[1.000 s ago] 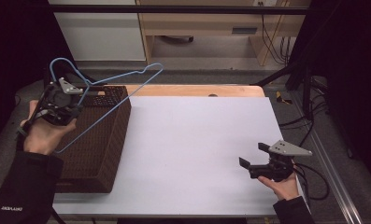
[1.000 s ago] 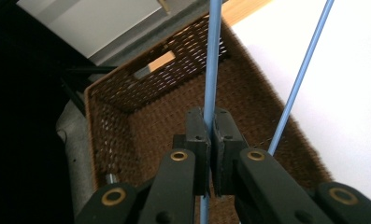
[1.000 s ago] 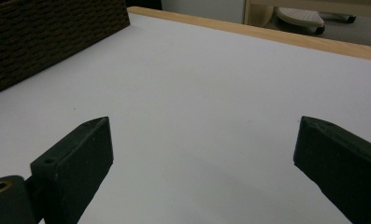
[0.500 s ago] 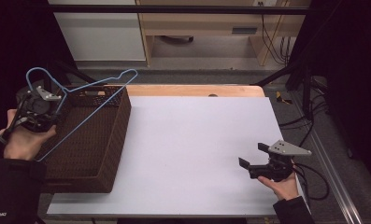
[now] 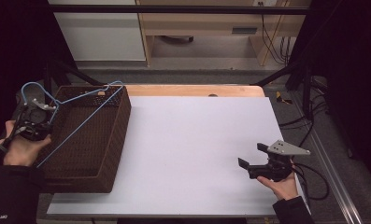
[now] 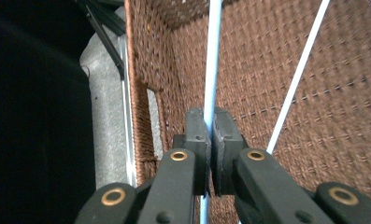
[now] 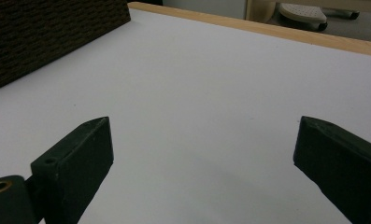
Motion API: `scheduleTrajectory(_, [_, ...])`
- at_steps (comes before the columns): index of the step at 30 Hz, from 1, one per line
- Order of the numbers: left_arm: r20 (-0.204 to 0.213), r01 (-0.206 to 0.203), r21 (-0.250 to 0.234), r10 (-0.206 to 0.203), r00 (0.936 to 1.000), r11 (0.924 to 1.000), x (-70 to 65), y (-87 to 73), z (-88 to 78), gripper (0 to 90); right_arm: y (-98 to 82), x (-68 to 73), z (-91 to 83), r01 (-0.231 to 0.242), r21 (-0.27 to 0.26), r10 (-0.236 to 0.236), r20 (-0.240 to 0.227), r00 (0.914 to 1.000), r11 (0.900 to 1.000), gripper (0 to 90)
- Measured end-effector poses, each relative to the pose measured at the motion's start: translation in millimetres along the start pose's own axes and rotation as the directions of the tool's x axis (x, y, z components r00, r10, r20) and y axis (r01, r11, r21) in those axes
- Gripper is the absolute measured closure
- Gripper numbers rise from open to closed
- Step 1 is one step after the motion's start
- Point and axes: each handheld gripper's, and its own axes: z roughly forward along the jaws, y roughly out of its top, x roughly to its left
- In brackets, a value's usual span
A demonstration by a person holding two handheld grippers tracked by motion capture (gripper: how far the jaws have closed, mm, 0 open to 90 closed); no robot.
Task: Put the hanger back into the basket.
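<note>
A light blue wire hanger [image 5: 80, 109] hangs tilted over the brown wicker basket [image 5: 114, 140] at the table's left. My left gripper [image 5: 33, 125] is at the basket's left wall, shut on the hanger's wire [image 6: 214, 60]; the two pads squeeze the thin bar between them. The hanger's far end rests near the basket's back rim. At the table's right front, my right gripper [image 5: 249, 157] is held just above the white tabletop [image 5: 197, 140], jaws wide apart with nothing between them [image 7: 202, 154].
The basket's side wall [image 7: 43, 32] shows at the far left in the right gripper view. A wooden strip [image 5: 192, 90] runs along the table's back edge. Cables [image 5: 309, 168] trail at the right, and dark stand legs [image 5: 290, 70] rise behind.
My left gripper has carried the hanger leftward and down, from above the basket's middle to its left wall. The right gripper has stayed put.
</note>
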Motion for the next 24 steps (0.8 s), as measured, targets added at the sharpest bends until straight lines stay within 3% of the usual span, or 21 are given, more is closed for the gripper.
scheduleTrajectory(9, [0.032, 0.005, 0.063, -0.008, 0.9994, 0.9980, -14.2, -10.7, 30.1, 87.1, -0.4, 0.2, 0.8, -0.001, 0.005, 0.001, -0.001, 1.0000, 1.000, 5.5])
scheduleTrajectory(17, [0.075, -0.019, 0.125, 0.010, 0.9971, 0.9920, -33.0, -17.5, 57.6, 86.9, -0.5, -0.2, 0.7, -0.001, 0.004, 0.001, 0.000, 1.0000, 1.000, 5.5])
scheduleTrajectory(22, [0.106, -0.027, 0.142, 0.012, 0.9943, 0.9895, -37.8, -20.0, 63.8, 86.4, -0.7, -0.2, 1.0, -0.001, 0.006, 0.001, 0.001, 1.0000, 1.000, 5.5])
scheduleTrajectory(24, [0.119, -0.009, 0.114, -0.005, 0.9929, 0.9934, -36.4, -20.8, 59.5, 82.5, -0.7, -0.1, 1.0, -0.002, 0.006, 0.002, 0.000, 1.0000, 1.000, 5.5])
